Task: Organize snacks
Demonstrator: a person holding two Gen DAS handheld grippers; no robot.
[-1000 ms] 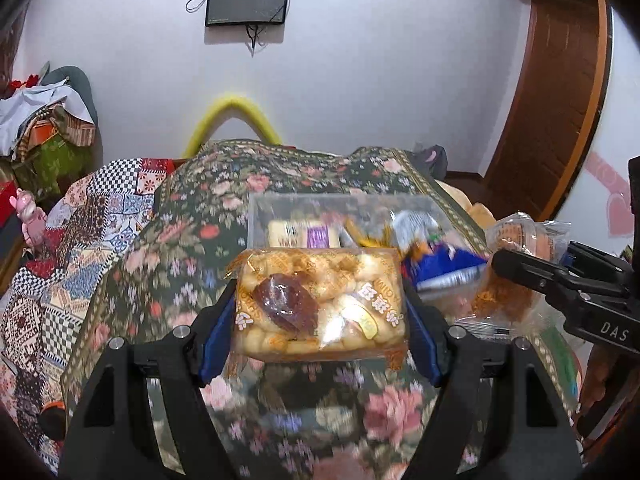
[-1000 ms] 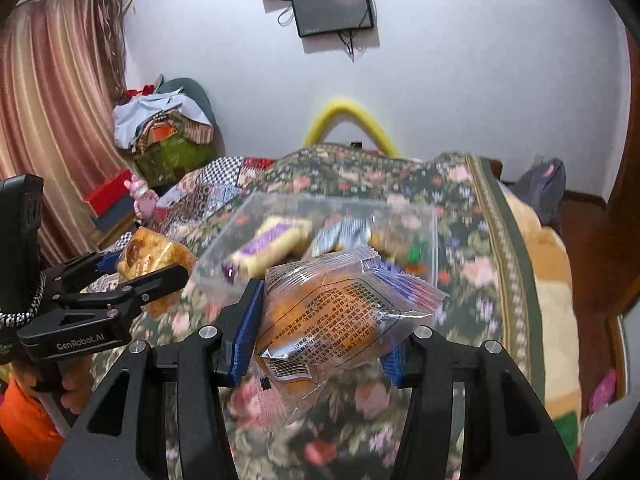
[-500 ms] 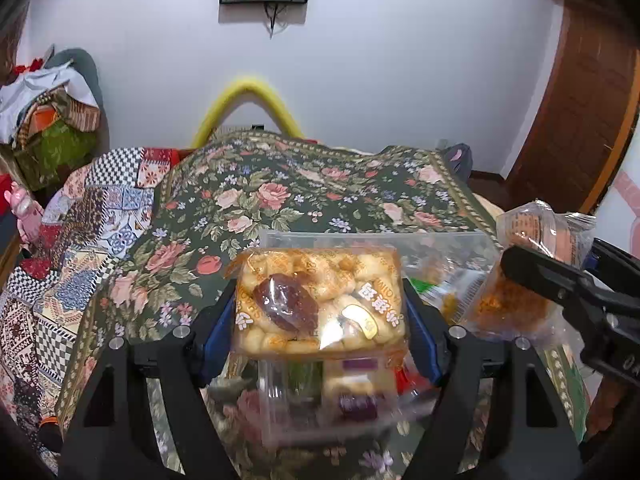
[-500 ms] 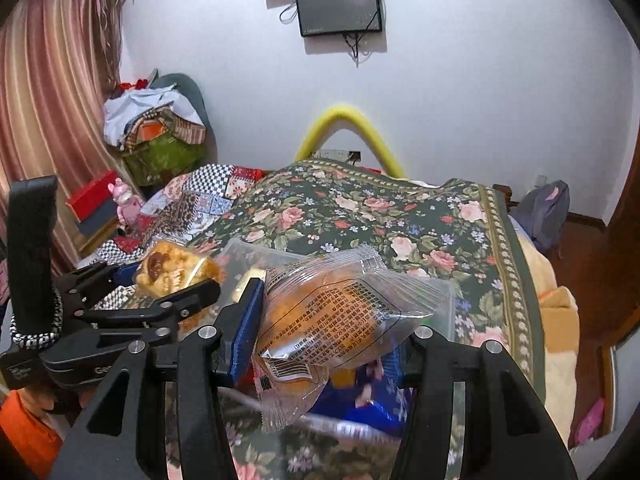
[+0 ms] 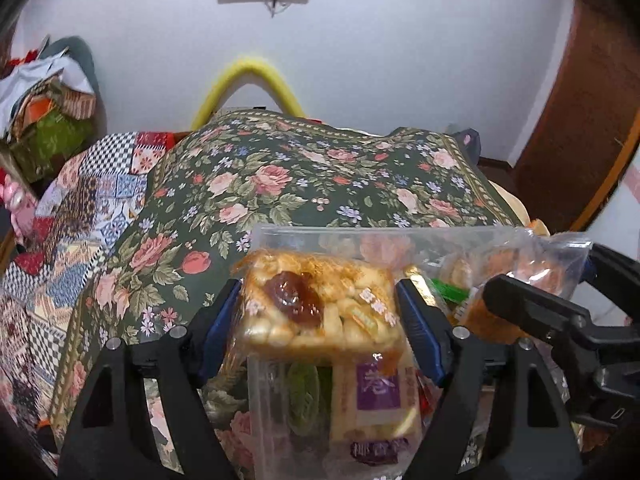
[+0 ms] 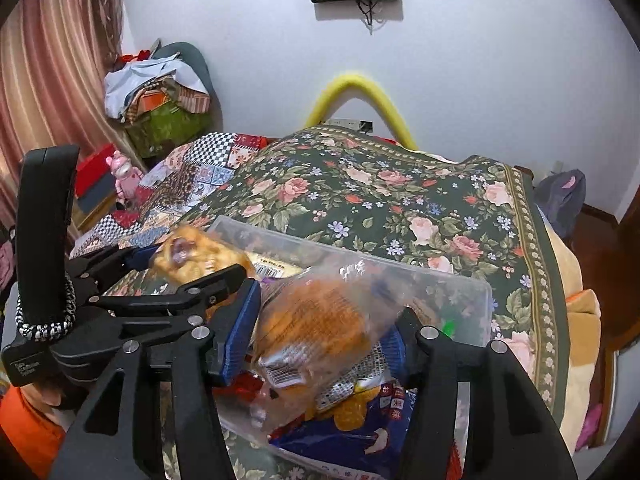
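My left gripper (image 5: 318, 292) holds a clear pack of puffed rice cake with a red date (image 5: 320, 308) over the left end of a clear plastic box (image 5: 360, 232). Its jaws are opening slightly, but both blue pads still touch the pack. In the right wrist view my right gripper (image 6: 328, 304) hangs over the same box (image 6: 482, 300) with its jaws opening. An orange bun in a clear wrapper (image 6: 320, 320) is blurred and tilts down between the pads. The box holds several wrapped snacks, among them a purple-labelled bar (image 5: 378, 388) and a blue bag (image 6: 360, 432).
The box sits on a dark floral bedspread (image 5: 320, 184) next to a patchwork quilt (image 5: 92, 200). A yellow arch (image 6: 356, 92) stands at the far wall. Piled clothes (image 6: 160, 92) and a curtain (image 6: 52, 80) are at the left, a wooden door (image 5: 580, 120) at the right.
Both grippers moved forward until the box lay right under them. The right jaws have widened and the bun pack has tipped down between them. The rice cake pack has tilted slightly.
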